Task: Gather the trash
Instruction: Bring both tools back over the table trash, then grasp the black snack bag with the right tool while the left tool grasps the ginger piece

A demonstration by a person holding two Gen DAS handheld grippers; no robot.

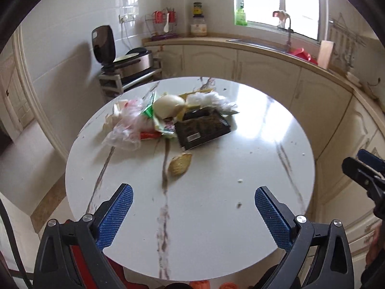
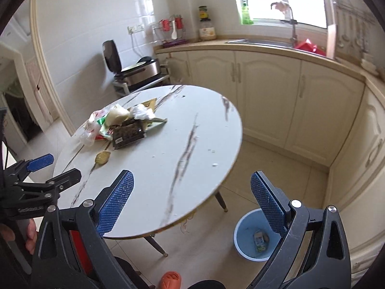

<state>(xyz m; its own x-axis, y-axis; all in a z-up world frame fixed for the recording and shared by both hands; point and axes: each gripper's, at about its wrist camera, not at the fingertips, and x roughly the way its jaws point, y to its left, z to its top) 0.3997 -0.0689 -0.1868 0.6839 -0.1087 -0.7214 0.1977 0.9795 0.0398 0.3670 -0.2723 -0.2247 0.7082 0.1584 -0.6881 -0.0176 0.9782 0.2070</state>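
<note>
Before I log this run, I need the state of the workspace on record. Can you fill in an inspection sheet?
Surface: round white marble-look table, dark veins, crumbs scattered on it.
Job's things: trash pile on the far half: clear plastic bag, dark packet, pale round item, white crumpled material. One lone scrap lies apart, nearer. Blue bin on the floor beside the table, a small carton inside.
Clutter: nothing seen beyond the trash.
Grippers: left gripper open, empty; right gripper open, empty.
Cables: a dark cable at the left wrist view's left edge.
Surroundings: cream cabinets, sink under a window, appliance rack by the wall.
</note>
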